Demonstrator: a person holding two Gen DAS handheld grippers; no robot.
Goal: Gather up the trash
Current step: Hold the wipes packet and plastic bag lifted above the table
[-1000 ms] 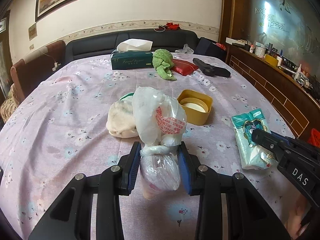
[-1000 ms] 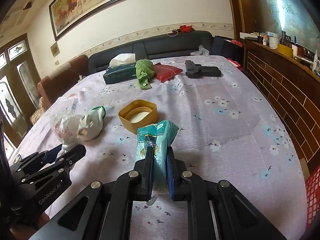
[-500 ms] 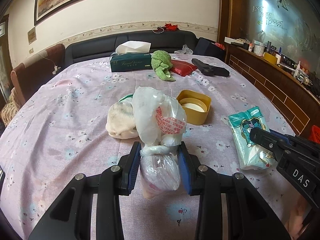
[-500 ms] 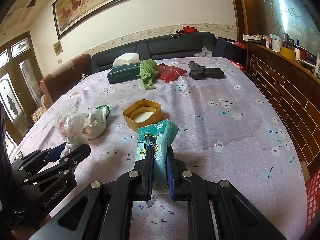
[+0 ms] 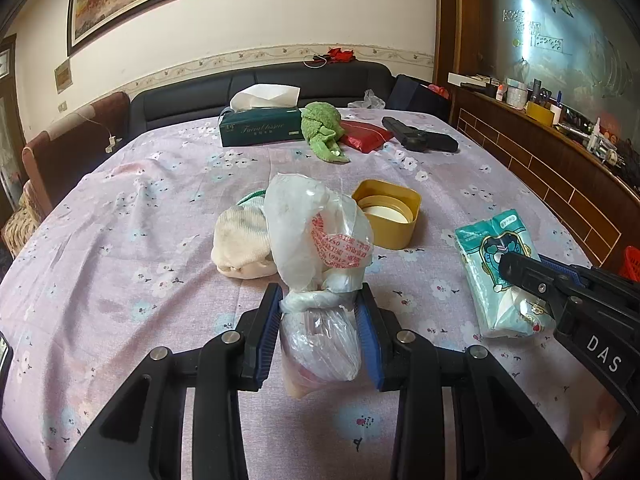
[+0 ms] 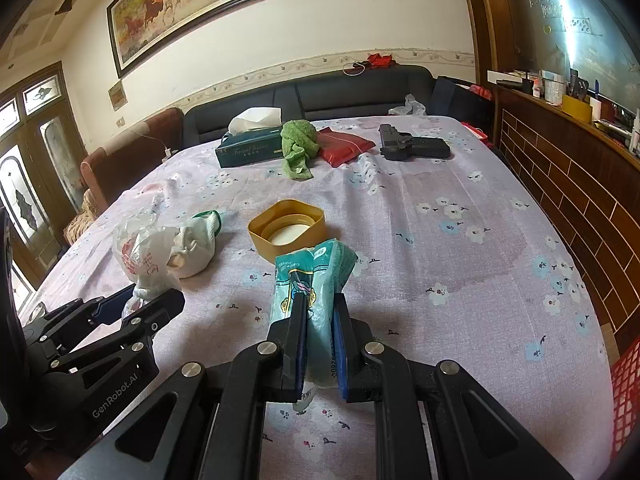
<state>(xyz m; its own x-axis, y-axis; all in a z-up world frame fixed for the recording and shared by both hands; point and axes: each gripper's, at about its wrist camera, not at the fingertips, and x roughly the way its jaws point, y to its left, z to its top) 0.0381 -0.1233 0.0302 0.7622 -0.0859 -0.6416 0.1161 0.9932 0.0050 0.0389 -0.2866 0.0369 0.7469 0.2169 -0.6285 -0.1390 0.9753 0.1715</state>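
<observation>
Left wrist: jaws clamping plastic bag [image 5: 320, 252]

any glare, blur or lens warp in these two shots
Left wrist view: sharp overall, fisheye bows the table edges, dark vignette corners, bright glare on the mirror panel at upper right. Right wrist view: same warp, glare on the framed painting, window blown out, tissue pack crisp.

Floral-clothed table [image 6: 460, 240]: yellow lid [image 6: 286, 229], tissue box [image 6: 250, 151], green cloth [image 6: 298, 146].
</observation>
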